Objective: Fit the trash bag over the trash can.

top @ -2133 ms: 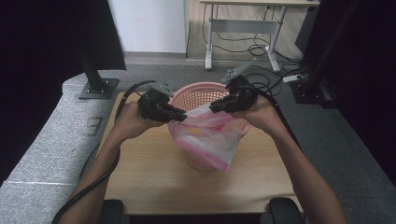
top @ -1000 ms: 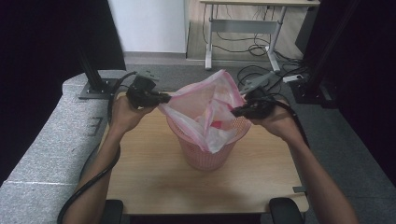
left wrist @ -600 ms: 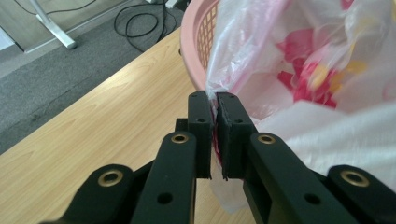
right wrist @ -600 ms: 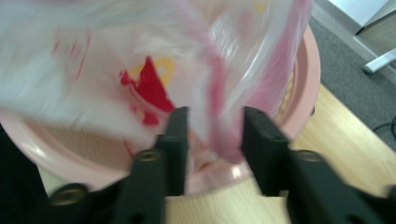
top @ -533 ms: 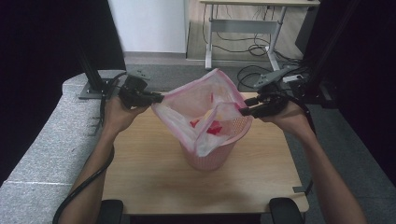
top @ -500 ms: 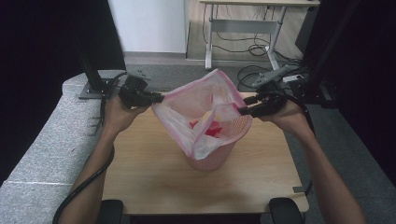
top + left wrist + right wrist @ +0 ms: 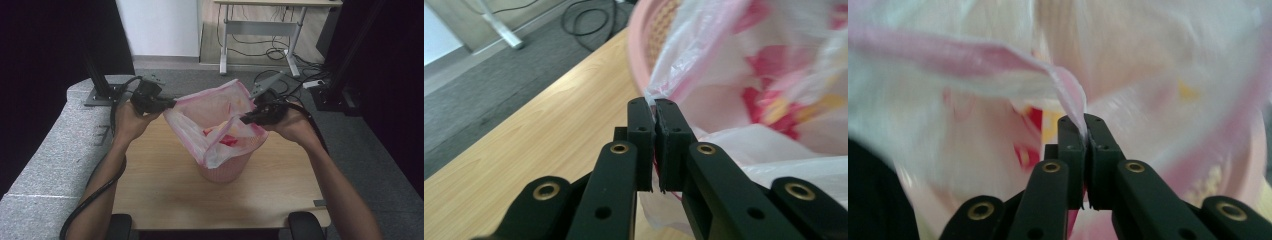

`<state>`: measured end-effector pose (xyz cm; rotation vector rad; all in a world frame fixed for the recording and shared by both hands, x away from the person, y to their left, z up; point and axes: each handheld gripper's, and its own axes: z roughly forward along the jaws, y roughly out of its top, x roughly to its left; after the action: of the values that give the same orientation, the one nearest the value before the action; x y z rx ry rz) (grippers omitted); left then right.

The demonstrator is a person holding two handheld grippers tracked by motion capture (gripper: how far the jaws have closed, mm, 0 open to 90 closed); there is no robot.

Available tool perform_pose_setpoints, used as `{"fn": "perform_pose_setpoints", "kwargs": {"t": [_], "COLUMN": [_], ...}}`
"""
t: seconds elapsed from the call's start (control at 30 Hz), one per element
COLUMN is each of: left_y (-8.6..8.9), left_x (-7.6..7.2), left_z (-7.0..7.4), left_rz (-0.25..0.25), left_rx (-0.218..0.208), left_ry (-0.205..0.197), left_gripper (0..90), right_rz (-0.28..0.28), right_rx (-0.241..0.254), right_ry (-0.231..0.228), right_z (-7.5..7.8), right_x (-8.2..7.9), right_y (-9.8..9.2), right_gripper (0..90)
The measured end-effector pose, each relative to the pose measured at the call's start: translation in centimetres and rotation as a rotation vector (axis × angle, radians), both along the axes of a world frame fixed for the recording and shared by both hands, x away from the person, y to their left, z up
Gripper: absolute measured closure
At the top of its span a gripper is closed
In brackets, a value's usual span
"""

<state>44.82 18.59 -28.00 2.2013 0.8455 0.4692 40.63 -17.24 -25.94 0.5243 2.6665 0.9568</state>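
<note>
One plastic bag [image 7: 215, 130], thin and see-through, white with pink edging and red and yellow print showing through the film. It sits at the middle of the high view, its lower part down inside one pink basket [image 7: 225, 170] with a woven-looking wall, its mouth pulled wide above the rim. The film is creased and slack along the near edge, taut along the two held corners.

The basket stands on the wooden counter [image 7: 165, 190], roughly centred, toward the far edge.

Two tongs, one per hand. Left tongs [image 7: 167, 105], middle left of the high view: jaws pressed together on the bag's left rim; in the left gripper view a pinch of pink-edged film [image 7: 656, 107] comes out from between the closed tips. Right tongs [image 7: 245, 120], right of centre: its jaws have just been closing, and they are now clamped on the bag's right rim; in the right gripper view a twisted pink strip of film [image 7: 1075, 107] rises from the closed tips, the rest blurred.

Both tongs are held at about the same height, above the basket rim, well apart, with the bag's mouth stretched between them.

Two forearms come in from the bottom of the high view. One black cable [image 7: 95, 195] trails along the left forearm.
</note>
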Motion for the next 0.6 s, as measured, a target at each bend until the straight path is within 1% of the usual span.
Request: {"fn": "perform_pose_setpoints", "kwargs": {"t": [0.07,0.1,0.13,0.17,0.3,0.37,0.4,0.43,0.47,0.5,0.53,0.57,0.6], "left_y": [0.2,0.3,0.5,0.7,1.7,2.3,2.5,2.7,2.9,2.9,2.9,2.8,2.8], "left_x": [0.4,0.5,0.6,0.7,0.7,0.6,0.5,0.4,0.3,0.3,0.2,0.2,0.2], "left_z": [-0.5,-0.6,-0.9,-1.0,-1.5,-1.6,-1.7,-1.7,-1.8,-1.8,-1.8,-1.8,-1.6], "left_rz": [0.033,0.043,0.059,0.068,0.100,0.105,0.102,0.099,0.085,0.063,0.054,0.047,0.032], "left_rx": [0.006,0.003,0.000,-0.002,-0.014,-0.012,-0.023,-0.031,-0.040,-0.043,-0.033,-0.026,-0.029], "left_ry": [-0.006,-0.006,-0.007,-0.006,-0.003,0.001,0.005,0.009,0.016,0.028,0.022,0.020,0.021], "left_gripper": [86.7,86.8,86.9,86.9,87.3,87.4,87.4,87.2,85.8,82.0,76.2,68.5,59.8], "right_rz": [-0.031,-0.051,-0.065,-0.091,-0.159,-0.185,-0.194,-0.198,-0.191,-0.187,-0.183,-0.182,-0.184], "right_rx": [-0.007,-0.007,-0.008,-0.016,-0.025,-0.033,-0.031,-0.022,-0.012,-0.006,-0.002,0.007,0.025], "right_ry": [0.002,0.002,0.001,-0.002,0.005,0.016,0.024,0.039,0.052,0.062,0.067,0.067,0.063], "right_z": [-0.2,-0.2,-0.2,-0.3,-0.9,-1.5,-1.9,-2.4,-2.8,-3.1,-3.3,-3.3,-3.1], "right_x": [-0.3,-0.4,-0.6,-0.8,-1.3,-1.5,-1.6,-1.7,-1.7,-1.8,-1.8,-1.9,-1.9], "right_y": [-1.6,-2.8,-3.5,-4.8,-8.1,-9.4,-9.9,-10.2,-10.5,-10.5,-10.5,-10.5,-10.4], "right_gripper": [88.3,88.4,88.5,88.5,88.8,88.8,88.8,88.8,88.7,88.6,87.2,79.9,73.2]}}
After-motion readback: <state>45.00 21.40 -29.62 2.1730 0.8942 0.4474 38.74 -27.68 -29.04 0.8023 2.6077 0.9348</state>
